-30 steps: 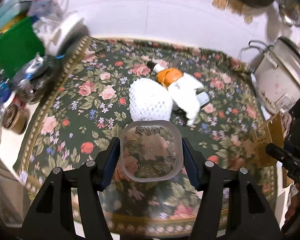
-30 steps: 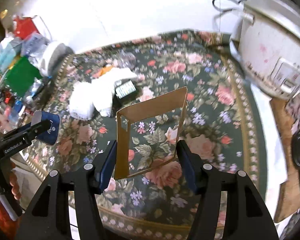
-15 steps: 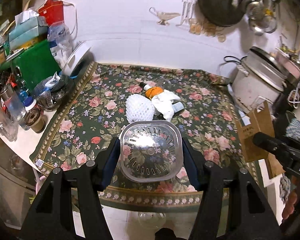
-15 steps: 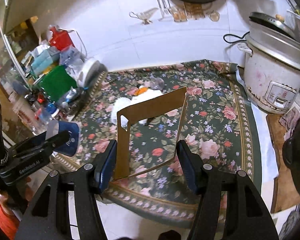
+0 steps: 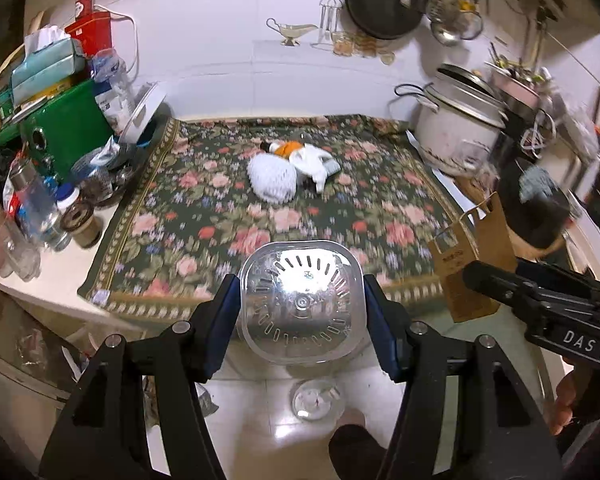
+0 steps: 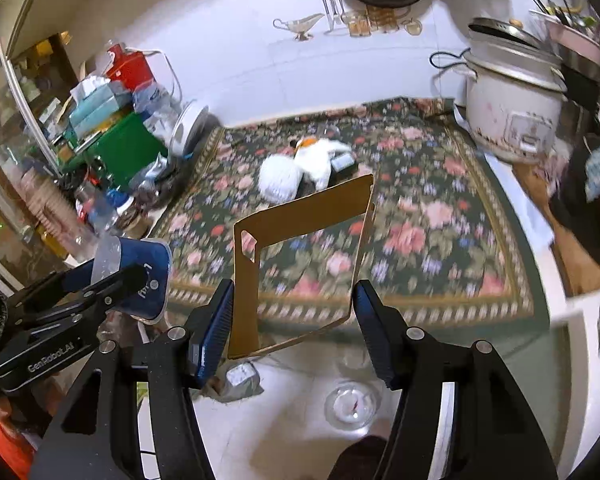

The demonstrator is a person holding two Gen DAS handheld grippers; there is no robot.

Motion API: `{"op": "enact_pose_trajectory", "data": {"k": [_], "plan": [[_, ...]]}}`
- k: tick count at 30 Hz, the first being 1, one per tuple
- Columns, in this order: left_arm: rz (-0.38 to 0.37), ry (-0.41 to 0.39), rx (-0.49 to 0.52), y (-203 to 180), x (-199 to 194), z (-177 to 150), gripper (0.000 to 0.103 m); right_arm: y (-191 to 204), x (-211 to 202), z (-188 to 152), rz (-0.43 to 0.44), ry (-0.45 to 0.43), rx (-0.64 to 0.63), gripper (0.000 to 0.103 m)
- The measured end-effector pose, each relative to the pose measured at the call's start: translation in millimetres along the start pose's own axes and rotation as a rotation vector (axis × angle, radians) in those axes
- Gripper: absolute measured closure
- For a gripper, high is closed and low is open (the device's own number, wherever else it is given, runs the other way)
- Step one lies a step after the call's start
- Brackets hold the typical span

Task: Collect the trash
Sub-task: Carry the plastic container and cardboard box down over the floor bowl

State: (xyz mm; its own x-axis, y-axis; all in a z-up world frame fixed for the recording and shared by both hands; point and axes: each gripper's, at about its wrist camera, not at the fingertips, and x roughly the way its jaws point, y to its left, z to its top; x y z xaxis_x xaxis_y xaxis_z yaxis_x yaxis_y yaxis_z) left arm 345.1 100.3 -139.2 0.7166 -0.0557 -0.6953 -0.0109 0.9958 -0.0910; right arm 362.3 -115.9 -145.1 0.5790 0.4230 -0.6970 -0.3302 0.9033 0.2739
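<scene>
Floor tiles below both claws, pale. Left claw (image 5: 300, 312) clenched on a clear plastic container (image 5: 300, 304); right claw (image 6: 292, 316) clenched on a brown cardboard sleeve (image 6: 300, 264), held upright. Both lie off the surface's (image 5: 228, 232) front edge. Remaining trash pile (image 5: 292, 172) sits far, mid-surface, straight ahead of both claws.

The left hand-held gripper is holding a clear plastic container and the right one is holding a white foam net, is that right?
Not quite. The left hand-held gripper does hold the clear plastic container, but the right hand-held gripper holds a brown cardboard sleeve, as the right wrist view shows. The white foam net lies on the floral tablecloth.
</scene>
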Motion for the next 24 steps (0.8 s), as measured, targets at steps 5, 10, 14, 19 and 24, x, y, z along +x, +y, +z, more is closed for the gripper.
{"op": "enact_pose_trajectory", "data": {"k": [5,10,14,19,24], "plan": [[-0.029,0.03,0.018,11.7,-15.8,-37.7,0.044,18.5,-7.4,-43.5,-0.022,0.028,0.037,0.046],[-0.061,0.113,0.009,19.4,-11.4,-68.0,0.044,27.5,-3.5,-74.6,-0.047,0.099,0.076,0.046],[-0.08,0.168,0.005,20.7,-4.3,-89.7,0.044,27.9,2.6,-92.2,-0.063,0.151,0.09,0.046],[-0.088,0.246,-0.028,18.9,20.1,-118.1,0.044,21.0,21.1,-117.8,-0.082,0.221,0.101,0.046],[-0.068,0.314,-0.02,10.9,57.7,-140.5,0.044,-1.7,46.4,-143.0,-0.098,0.276,0.126,0.046]]}}
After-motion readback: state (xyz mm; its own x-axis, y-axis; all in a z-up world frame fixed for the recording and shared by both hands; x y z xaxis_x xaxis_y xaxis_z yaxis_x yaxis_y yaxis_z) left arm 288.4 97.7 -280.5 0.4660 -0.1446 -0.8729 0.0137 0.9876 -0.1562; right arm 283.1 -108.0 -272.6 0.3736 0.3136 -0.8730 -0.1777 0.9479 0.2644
